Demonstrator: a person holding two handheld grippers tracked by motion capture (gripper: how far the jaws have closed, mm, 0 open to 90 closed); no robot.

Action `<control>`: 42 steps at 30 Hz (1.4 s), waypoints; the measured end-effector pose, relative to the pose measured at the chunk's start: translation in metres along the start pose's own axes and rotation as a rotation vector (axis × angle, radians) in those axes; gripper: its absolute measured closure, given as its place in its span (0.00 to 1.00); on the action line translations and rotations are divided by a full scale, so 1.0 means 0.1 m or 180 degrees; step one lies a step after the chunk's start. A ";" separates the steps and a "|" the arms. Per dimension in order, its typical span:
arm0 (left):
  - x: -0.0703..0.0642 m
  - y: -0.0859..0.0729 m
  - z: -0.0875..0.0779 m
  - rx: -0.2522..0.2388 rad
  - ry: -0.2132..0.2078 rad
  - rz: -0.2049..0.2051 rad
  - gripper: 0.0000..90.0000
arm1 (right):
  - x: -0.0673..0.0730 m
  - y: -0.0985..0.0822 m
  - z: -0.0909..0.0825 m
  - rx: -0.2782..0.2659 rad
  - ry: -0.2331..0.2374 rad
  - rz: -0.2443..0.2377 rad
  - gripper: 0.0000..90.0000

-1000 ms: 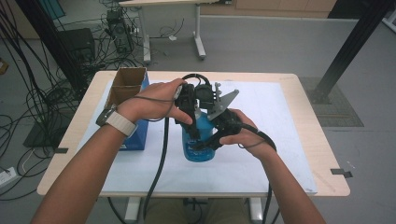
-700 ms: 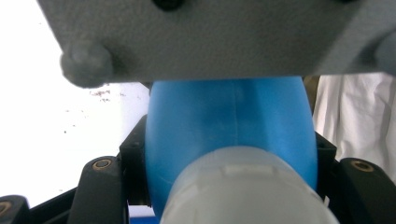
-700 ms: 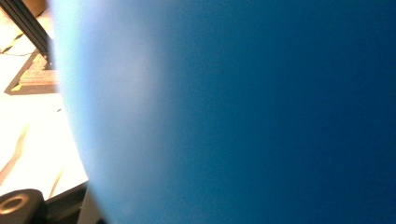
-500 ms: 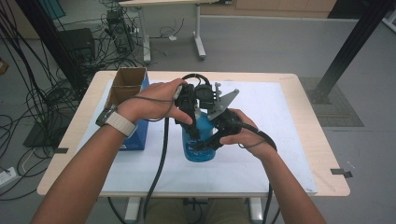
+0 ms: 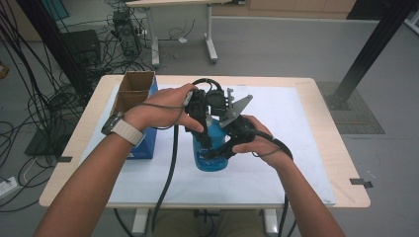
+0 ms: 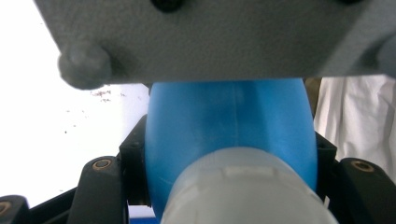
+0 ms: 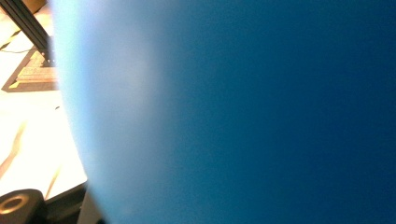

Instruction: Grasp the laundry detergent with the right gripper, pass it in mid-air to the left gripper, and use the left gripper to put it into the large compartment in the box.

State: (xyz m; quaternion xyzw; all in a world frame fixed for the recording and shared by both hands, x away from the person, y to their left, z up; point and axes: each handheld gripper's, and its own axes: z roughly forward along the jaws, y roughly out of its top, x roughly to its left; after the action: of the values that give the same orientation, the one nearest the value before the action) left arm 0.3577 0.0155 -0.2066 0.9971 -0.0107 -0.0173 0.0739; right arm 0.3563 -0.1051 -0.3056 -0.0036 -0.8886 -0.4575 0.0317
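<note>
The translucent blue plastic bottle (image 5: 211,153) stands upright mid-table, right gripper (image 5: 225,148) pinching its body from the side, left gripper (image 5: 205,116) clamped on its pale cap (image 6: 247,191) from above.

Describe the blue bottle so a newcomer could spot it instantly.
Start at the wooden table with the white sheet spread over it. Near the sheet's middle, where the person's two hands meet, stands the blue bottle, with the left gripper and the right gripper both closed on it. Unlike the open cardboard box to its left, it is rounded, see-through blue, with a pale cap.
</note>
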 end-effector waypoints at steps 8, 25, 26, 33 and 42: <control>-0.01 0.00 -0.01 -0.0009 0.0010 -0.0005 0.42 | 0.00 0.01 -0.01 0.0012 -0.0002 -0.0001 0.49; -0.03 -0.01 -0.03 -0.0019 0.0022 -0.0017 0.42 | 0.02 0.04 -0.01 0.0031 -0.0016 -0.0032 0.49; -0.03 -0.01 -0.03 -0.0028 0.0027 -0.0022 0.42 | 0.02 0.04 -0.01 0.0031 -0.0015 -0.0028 0.49; -0.02 -0.01 -0.03 -0.0018 0.0037 -0.0010 0.42 | 0.01 0.04 -0.02 0.0039 -0.0020 -0.0030 0.49; -0.03 -0.02 -0.04 -0.0024 0.0028 -0.0027 0.42 | 0.02 0.05 -0.02 0.0042 -0.0012 -0.0031 0.49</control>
State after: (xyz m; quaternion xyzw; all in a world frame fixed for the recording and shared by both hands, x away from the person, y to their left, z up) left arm 0.3551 0.0177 -0.2027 0.9969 -0.0062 -0.0132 0.0776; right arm 0.3549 -0.1036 -0.2999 0.0001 -0.8917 -0.4518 0.0279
